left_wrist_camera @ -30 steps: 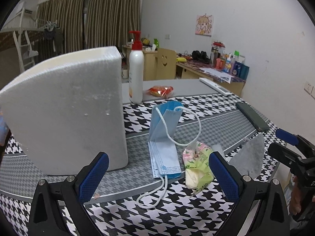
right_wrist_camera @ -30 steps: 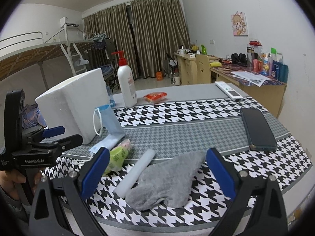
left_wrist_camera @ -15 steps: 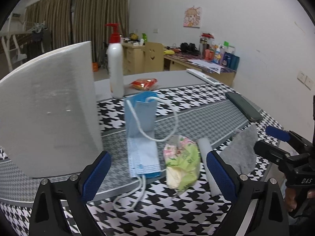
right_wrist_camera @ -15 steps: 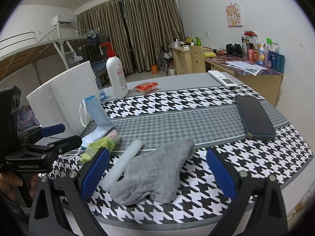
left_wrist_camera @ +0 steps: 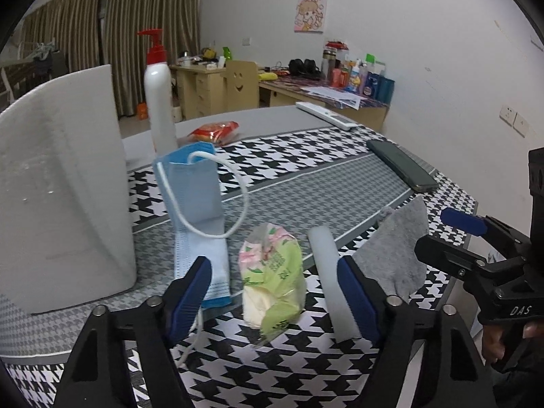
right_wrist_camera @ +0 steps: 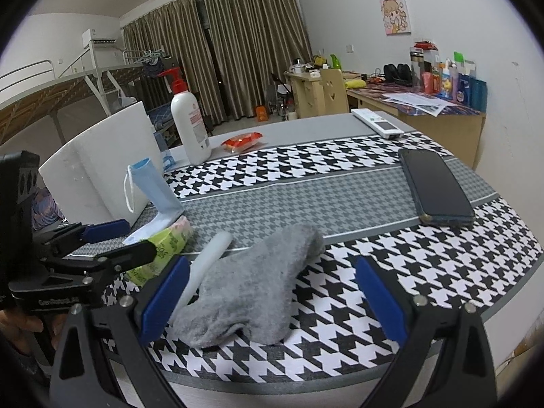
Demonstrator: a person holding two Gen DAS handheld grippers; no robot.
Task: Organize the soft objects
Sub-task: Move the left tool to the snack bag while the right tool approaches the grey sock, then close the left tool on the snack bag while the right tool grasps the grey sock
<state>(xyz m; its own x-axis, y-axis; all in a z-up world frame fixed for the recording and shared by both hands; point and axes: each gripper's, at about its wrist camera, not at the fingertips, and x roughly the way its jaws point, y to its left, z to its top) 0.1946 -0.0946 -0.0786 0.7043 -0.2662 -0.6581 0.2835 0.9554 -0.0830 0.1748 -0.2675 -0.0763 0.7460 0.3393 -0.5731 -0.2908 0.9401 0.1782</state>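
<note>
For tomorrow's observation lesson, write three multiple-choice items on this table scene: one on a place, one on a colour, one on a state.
1. The dark flat phone lies:
A beside the pump bottle
B on the patterned cloth near the table's right edge
C under the sock

2. The soft knitted sock is:
A grey
B red
C green

3. The left tool is:
A shut on the mask
B shut on the sock
C open around the green tissue pack

Answers: B, it lies alone there; A, plainly grey; C, its pads stand clear of the pack.

Left gripper (left_wrist_camera: pixel 273 292) closing, right gripper (right_wrist_camera: pixel 272 297) wide
</note>
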